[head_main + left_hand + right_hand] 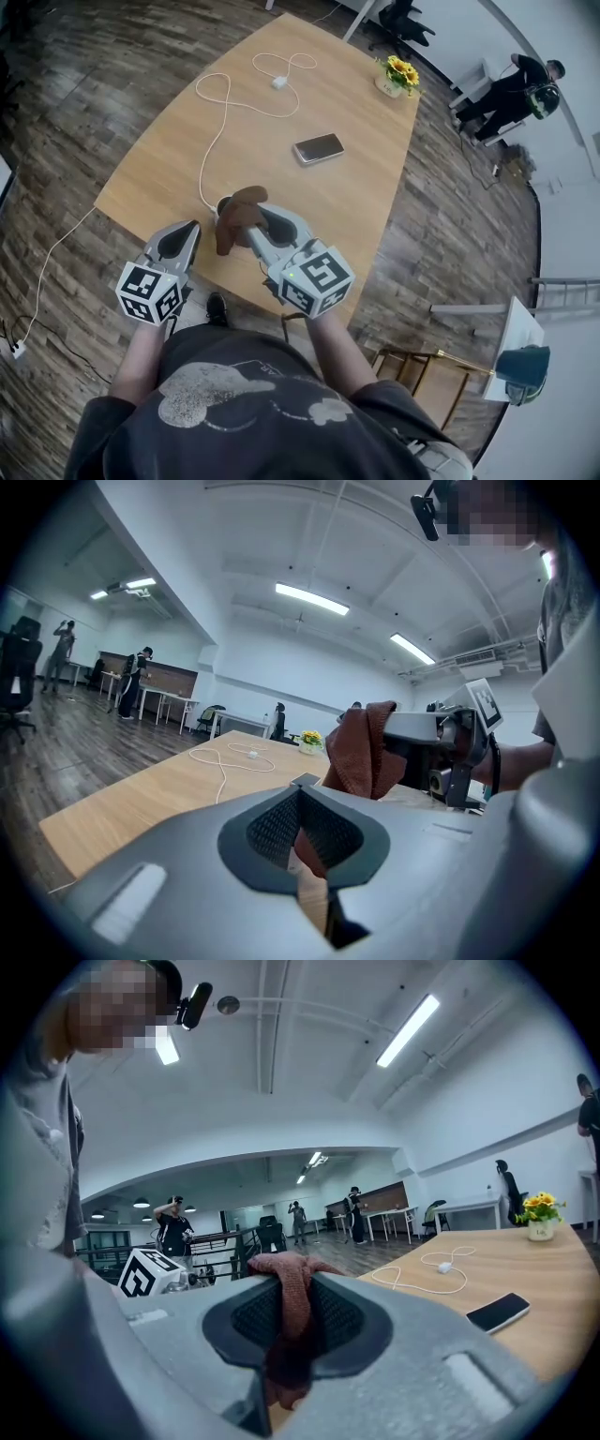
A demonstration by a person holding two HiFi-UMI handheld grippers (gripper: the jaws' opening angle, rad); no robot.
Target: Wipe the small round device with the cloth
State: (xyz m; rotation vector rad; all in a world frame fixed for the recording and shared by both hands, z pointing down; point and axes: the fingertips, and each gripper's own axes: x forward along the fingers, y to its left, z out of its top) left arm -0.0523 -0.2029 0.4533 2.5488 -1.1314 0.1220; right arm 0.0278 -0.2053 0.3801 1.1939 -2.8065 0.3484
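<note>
Jaws of the left gripper [190, 228] are pressed together with nothing pinched between them. The gripper is held over the near edge of the wooden table [356, 187], just left of the cloth. A white cable [220, 122] runs in loops from the far end of the table to the near edge. At its near end sits the small round device [223, 202], dark and partly hidden behind the cloth. The brown cloth [239, 211] hangs bunched above the device; contact cannot be determined. The right gripper [251, 230] pinches the cloth, with folds protruding above and below the jaws. Further right, a phone [319, 148] lies flat mid-table. A pot of yellow flowers [401, 73] stands at the far right corner.
</note>
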